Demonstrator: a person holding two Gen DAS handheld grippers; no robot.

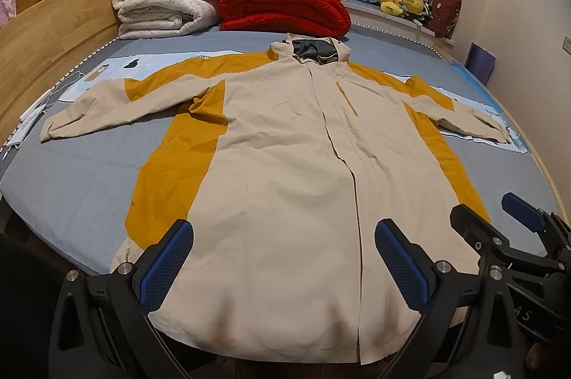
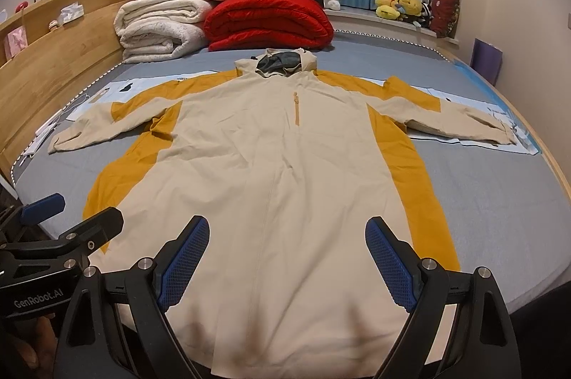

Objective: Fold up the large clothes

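Left wrist view shows the left gripper [image 1: 284, 266] with its jaws spread wide above the lower front of a cream and mustard hooded jacket [image 1: 285, 147]; nothing sits between the blue pads [image 1: 166, 266], and whether they touch the cloth cannot be told. At the right edge of that view the right gripper [image 1: 494, 213] hangs beside it, over the jacket's hem corner. From the right wrist view, the right gripper's jaws are likewise wide apart and empty. The jacket lies front up, flat on a grey bed sheet [image 2: 492, 200], sleeves stretched out to both sides, hood toward the far end. Beyond the hood are a folded red quilt [image 2: 267, 22] and a stack of white blankets [image 2: 160, 25] against the wooden headboard [image 2: 53, 68]
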